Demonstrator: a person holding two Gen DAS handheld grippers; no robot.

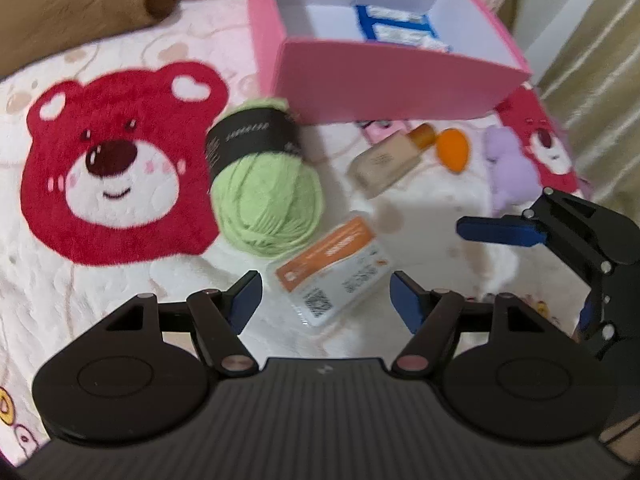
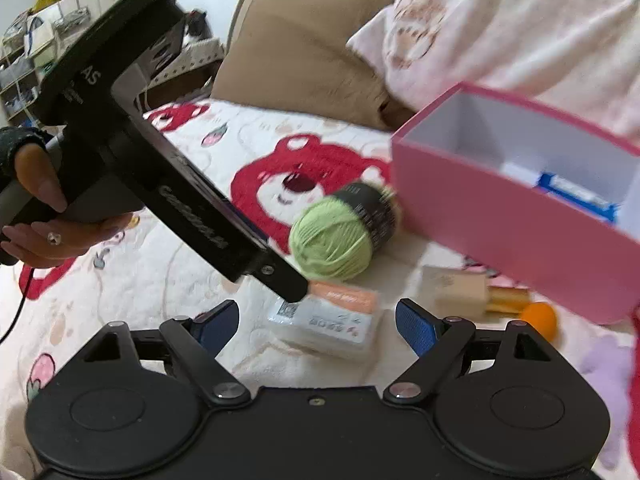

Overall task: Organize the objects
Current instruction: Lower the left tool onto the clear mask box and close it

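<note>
A white and orange packet [image 1: 335,271] lies on the bed blanket [image 1: 120,304], between the open jaws of my left gripper [image 1: 326,300]; it is empty. My right gripper [image 2: 316,326] is open and empty too, just short of the same packet [image 2: 328,320]; it shows at the right of the left wrist view [image 1: 520,248]. A green yarn ball [image 1: 266,184] with a black band lies beyond the packet. A foundation bottle [image 1: 390,158], an orange sponge [image 1: 453,148] and a purple plush [image 1: 510,168] lie near the open pink box [image 1: 384,80], which holds a blue and white pack [image 1: 400,28].
A red bear print [image 1: 116,164] marks the blanket at left. Brown pillows [image 2: 304,52] and a pink blanket [image 2: 520,16] lie behind. The box lid with a bear print [image 1: 548,148] stands at right. The left hand-held gripper body [image 2: 160,168] crosses the right wrist view.
</note>
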